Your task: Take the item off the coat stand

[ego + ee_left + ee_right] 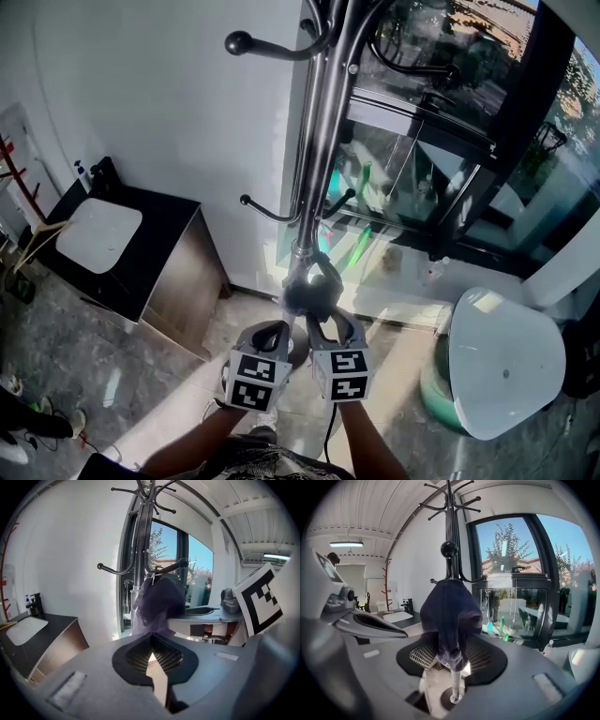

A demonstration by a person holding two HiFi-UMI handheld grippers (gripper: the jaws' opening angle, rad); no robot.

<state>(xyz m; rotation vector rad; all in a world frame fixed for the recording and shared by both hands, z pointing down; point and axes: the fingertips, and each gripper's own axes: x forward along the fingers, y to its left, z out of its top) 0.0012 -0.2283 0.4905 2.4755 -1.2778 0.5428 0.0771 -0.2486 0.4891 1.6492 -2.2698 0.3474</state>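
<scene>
A dark purple cloth item (309,292) hangs low on the dark metal coat stand (319,141). In the right gripper view the cloth item (450,616) drapes from a ball-tipped hook (449,549) down between the jaws. My right gripper (452,651) is open; its ribbed pads (423,656) stand clear of the fabric on both sides. My left gripper (151,637) is shut with nothing in it, just short of the cloth item (157,604). From the head view, the left gripper (277,333) and the right gripper (330,323) sit side by side right under the item.
A dark cabinet with a white sink (98,234) stands to the left by the wall. Behind the stand is a glass tank (412,187) against the window. A white rounded bin (506,361) sits at the right. The stand's base (455,698) is on the tiled floor.
</scene>
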